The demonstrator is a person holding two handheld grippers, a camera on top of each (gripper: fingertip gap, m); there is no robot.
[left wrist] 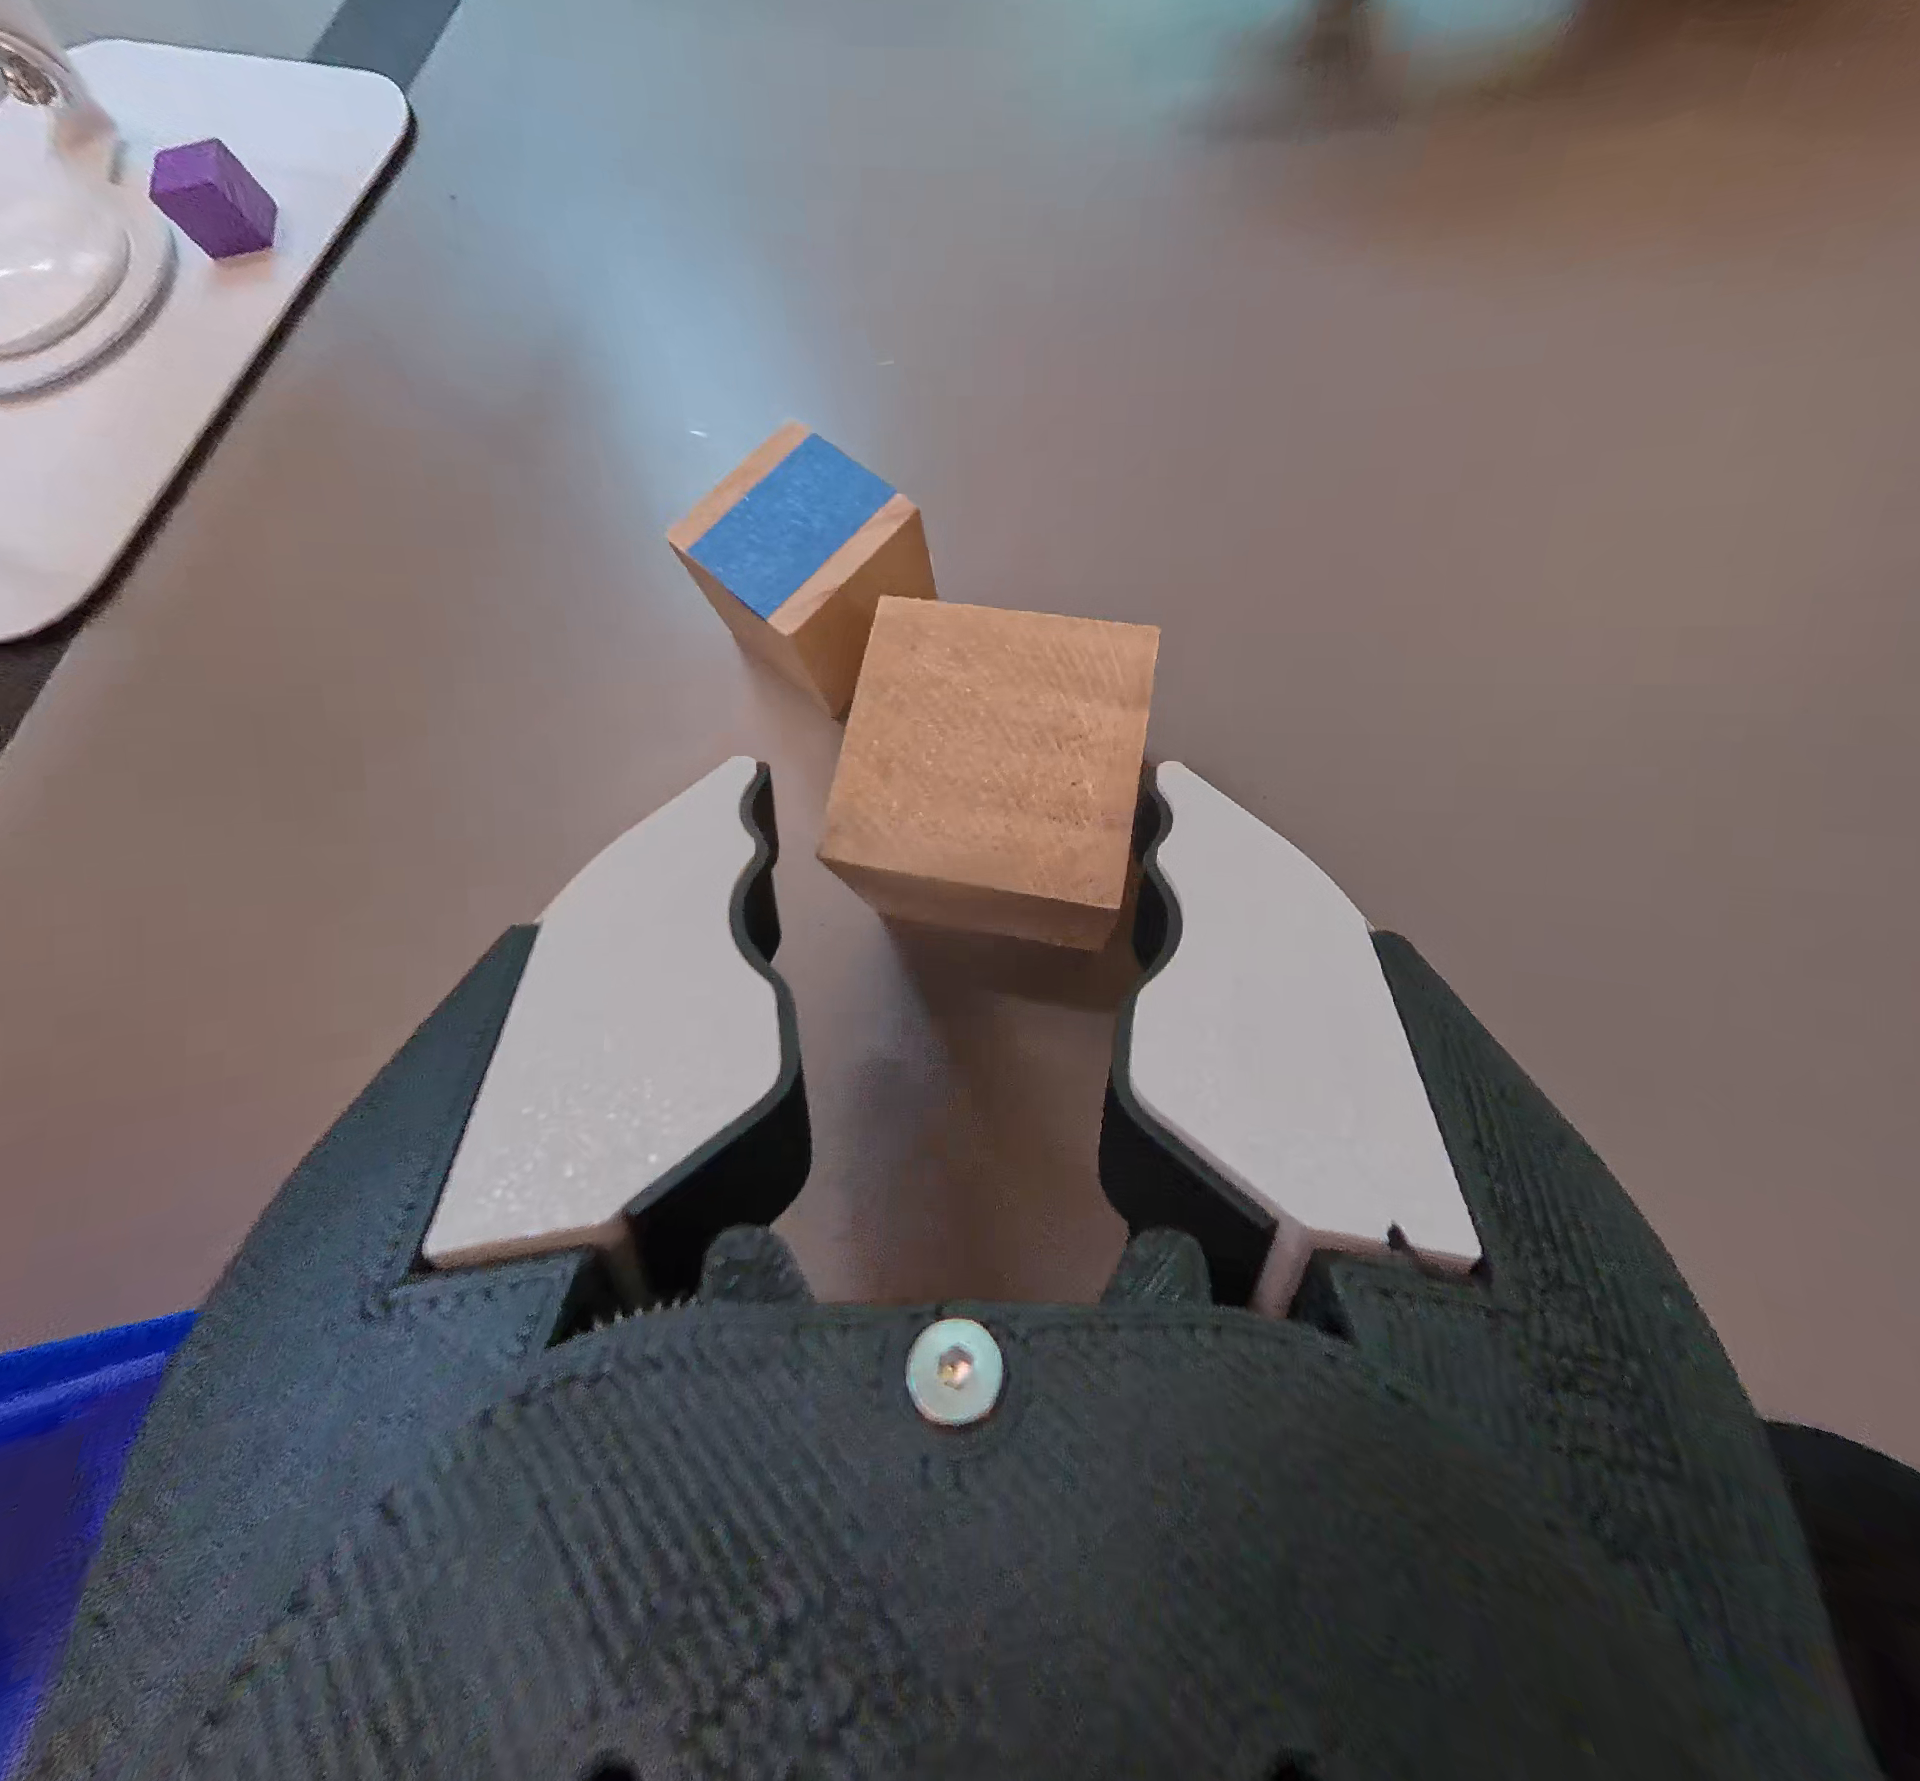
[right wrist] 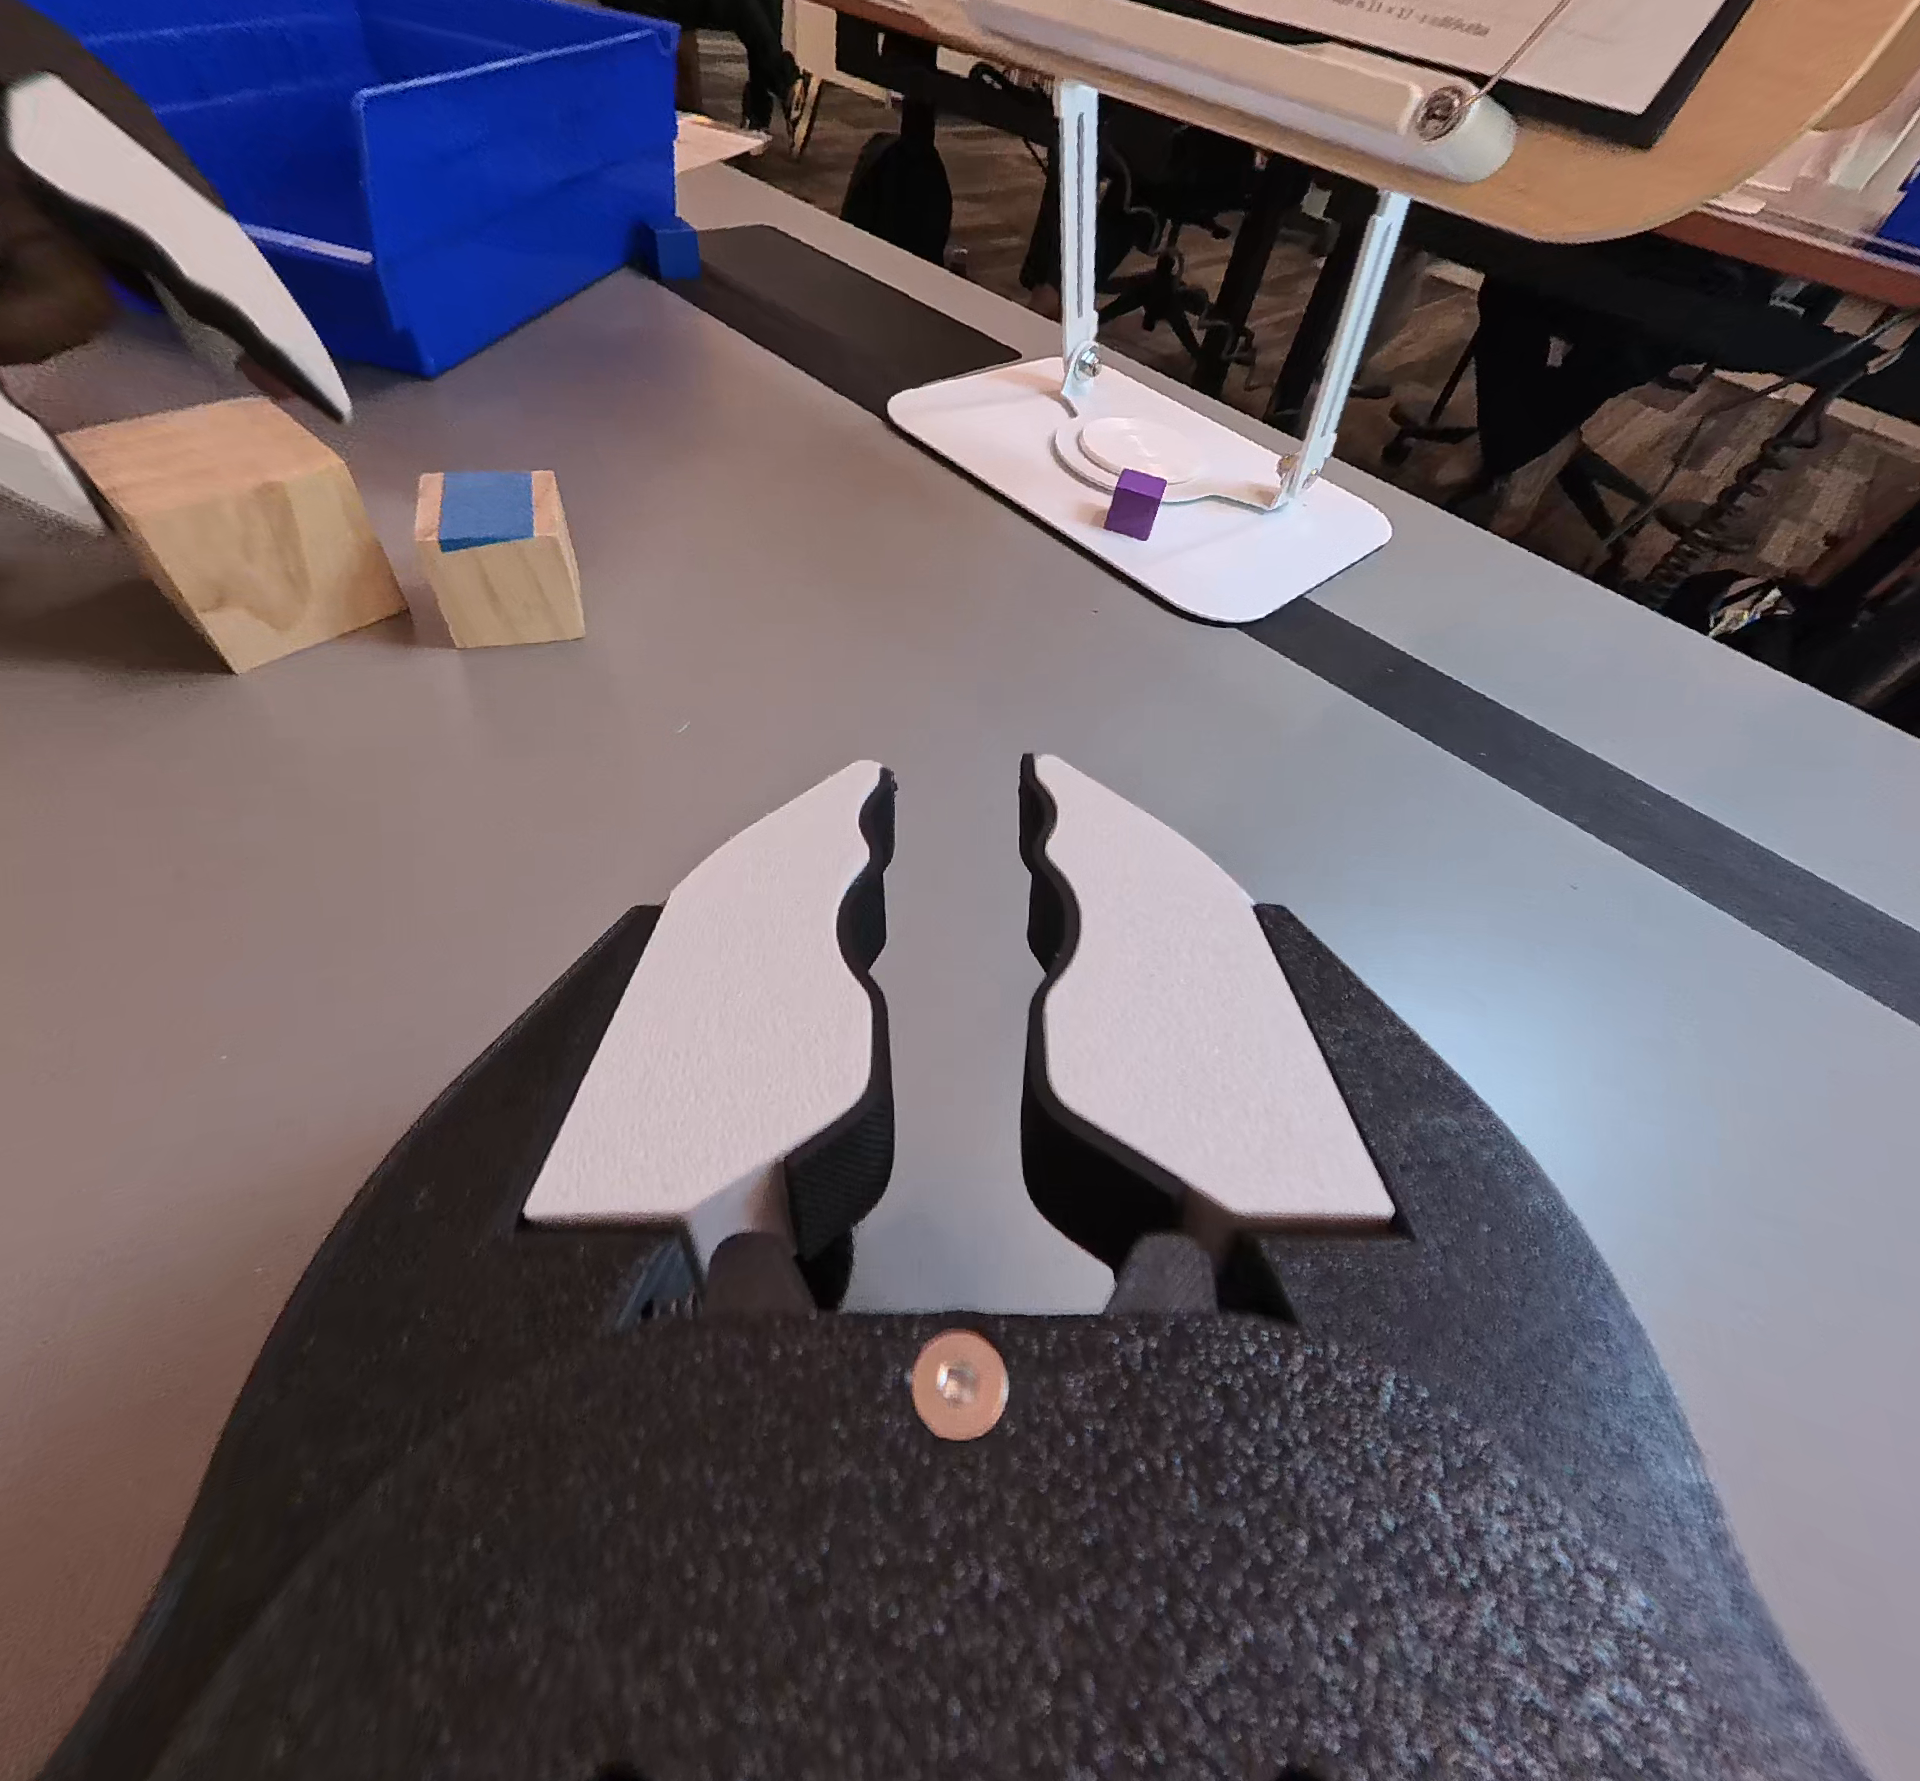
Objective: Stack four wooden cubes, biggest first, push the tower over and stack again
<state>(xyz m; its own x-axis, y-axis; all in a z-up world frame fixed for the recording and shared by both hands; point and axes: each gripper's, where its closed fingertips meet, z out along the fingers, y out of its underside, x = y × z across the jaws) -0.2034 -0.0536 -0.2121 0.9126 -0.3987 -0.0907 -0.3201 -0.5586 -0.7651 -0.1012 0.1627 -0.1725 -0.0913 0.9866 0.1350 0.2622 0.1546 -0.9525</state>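
Observation:
A large plain wooden cube [left wrist: 987, 765] stands between the fingers of my left gripper [left wrist: 961, 777]. There is a clear gap at the left pad [left wrist: 764, 848], so the gripper is open. In the right wrist view this cube [right wrist: 229, 526] sits tilted on the table, under the left gripper's fingers [right wrist: 208, 277]. A smaller wooden cube with a blue tape stripe on top [left wrist: 800, 557] [right wrist: 499, 557] stands just beyond it, touching or nearly touching. My right gripper [right wrist: 956, 775] hovers over bare table with its jaws narrowly apart and nothing between them.
A small purple block [right wrist: 1135, 503] [left wrist: 213, 199] lies on the white base plate of a document stand [right wrist: 1247, 547] at the far side. A blue bin [right wrist: 468, 173] stands behind the cubes. A dark strip [right wrist: 1558, 744] runs across the grey table. My hands' fingertips stand some 25 cm from each other. The right tips stand about 25 cm off the small purple block [left wrist: 213, 199].

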